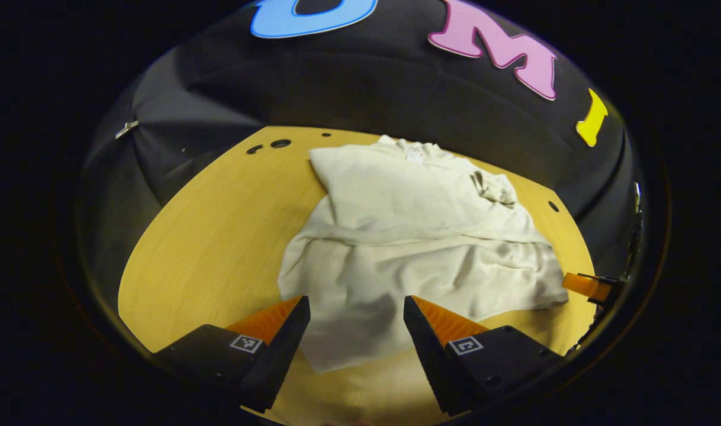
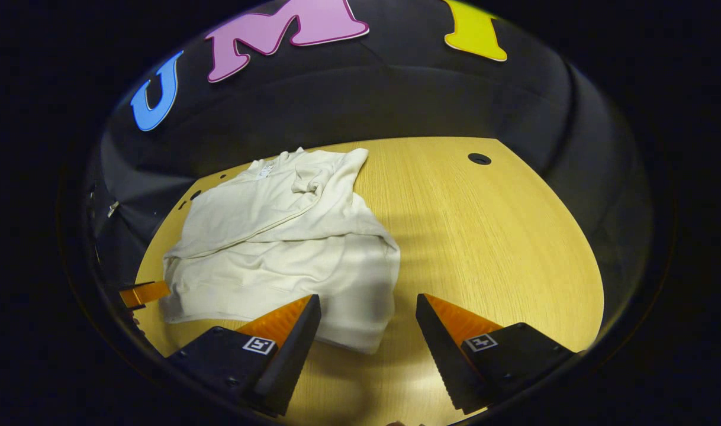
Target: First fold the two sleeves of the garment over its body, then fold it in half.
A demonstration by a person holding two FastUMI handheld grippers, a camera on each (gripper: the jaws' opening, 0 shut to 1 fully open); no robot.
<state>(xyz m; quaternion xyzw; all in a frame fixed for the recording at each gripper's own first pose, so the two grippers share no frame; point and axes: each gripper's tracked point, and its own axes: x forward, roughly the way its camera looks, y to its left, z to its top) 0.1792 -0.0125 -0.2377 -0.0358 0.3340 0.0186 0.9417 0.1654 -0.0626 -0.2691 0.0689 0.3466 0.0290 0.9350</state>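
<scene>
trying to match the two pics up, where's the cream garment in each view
Left gripper view: the cream garment lies centre, just past the open left gripper.
Right gripper view: it lies left of centre, its near hem reaching between the fingers of the open right gripper.
Shared landmark: the wooden table under the garment.

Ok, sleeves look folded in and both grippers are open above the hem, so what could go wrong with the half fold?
1. The garment is rumpled near its hem; a pinch by the left gripper may catch only the top layer.
2. The folded-in sleeve lies loose on the body, so lifting the hem could shift it.
3. The right gripper sits over the hem's corner; uneven grips could skew the fold on the table.
</scene>
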